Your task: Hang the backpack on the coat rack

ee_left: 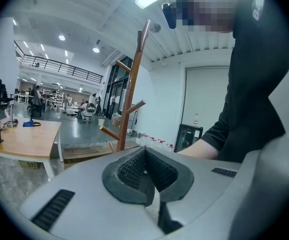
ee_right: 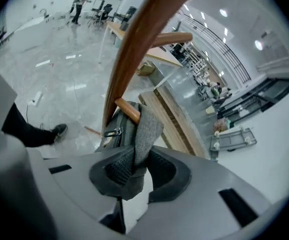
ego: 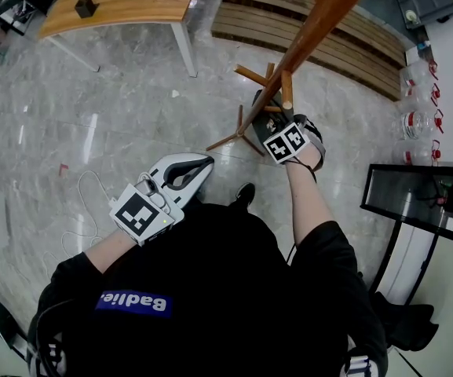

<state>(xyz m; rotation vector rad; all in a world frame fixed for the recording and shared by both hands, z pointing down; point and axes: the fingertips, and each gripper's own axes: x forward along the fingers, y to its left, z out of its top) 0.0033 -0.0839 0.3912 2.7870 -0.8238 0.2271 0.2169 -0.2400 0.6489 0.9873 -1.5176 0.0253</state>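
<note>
At the peg [ee_right: 127, 109]: right gripper [ee_right: 136, 173] is clamping the backpack strap [ee_right: 147, 129].
Left gripper [ee_left: 147, 178]: closed, empty.
Risk: strap slipping off if I'm releasing early.

Right gripper [ee_right: 136, 156] at the coat rack [ego: 308, 34], tilted down, jaws clamped on a grey strap [ee_right: 147, 126] (forearm [ego: 306, 195] stretched forward), left gripper [ee_left: 145, 156] short of the coat rack, near level, jaws together, empty.
</note>
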